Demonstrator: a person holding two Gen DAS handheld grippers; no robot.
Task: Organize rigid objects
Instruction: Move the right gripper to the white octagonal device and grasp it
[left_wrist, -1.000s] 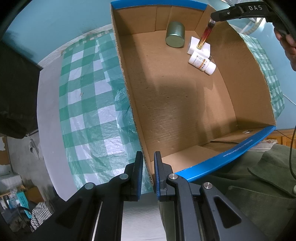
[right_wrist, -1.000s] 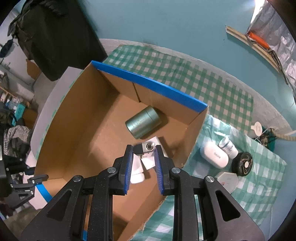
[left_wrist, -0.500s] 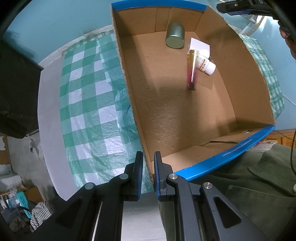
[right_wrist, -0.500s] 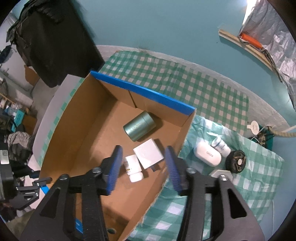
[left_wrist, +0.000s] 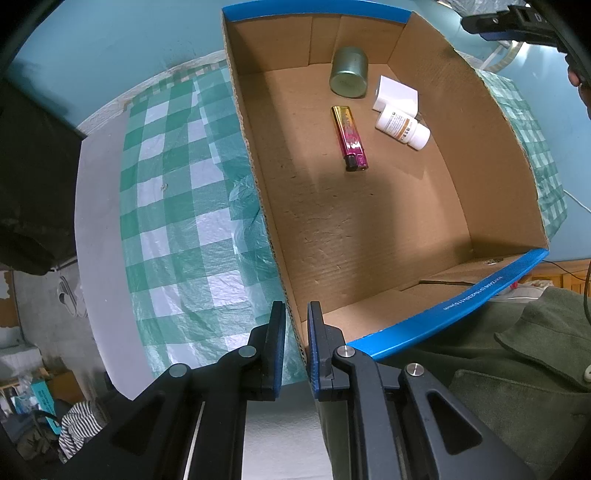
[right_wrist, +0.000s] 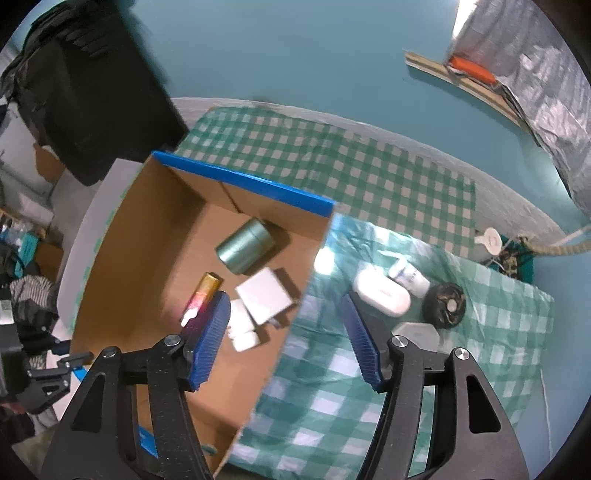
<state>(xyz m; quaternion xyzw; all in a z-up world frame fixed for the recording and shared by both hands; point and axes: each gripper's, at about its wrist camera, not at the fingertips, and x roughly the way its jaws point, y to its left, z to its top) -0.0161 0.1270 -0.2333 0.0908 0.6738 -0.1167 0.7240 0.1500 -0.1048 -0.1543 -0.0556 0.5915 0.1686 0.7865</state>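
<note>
Gripping box wall (left_wrist: 258, 177), left tongs (left_wrist: 295, 347); right tongs (right_wrist: 284, 339) wide.

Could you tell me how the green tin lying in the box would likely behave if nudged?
The green tin lies on its side, so it would probably roll across the cardboard box floor. It looks rigid and smooth, possibly slippery in a claw.

Lived-in home room, teal wall (right_wrist: 295, 55), checkered tablecloth (right_wrist: 369, 177), clothes heap (left_wrist: 79, 424) on floor
</note>
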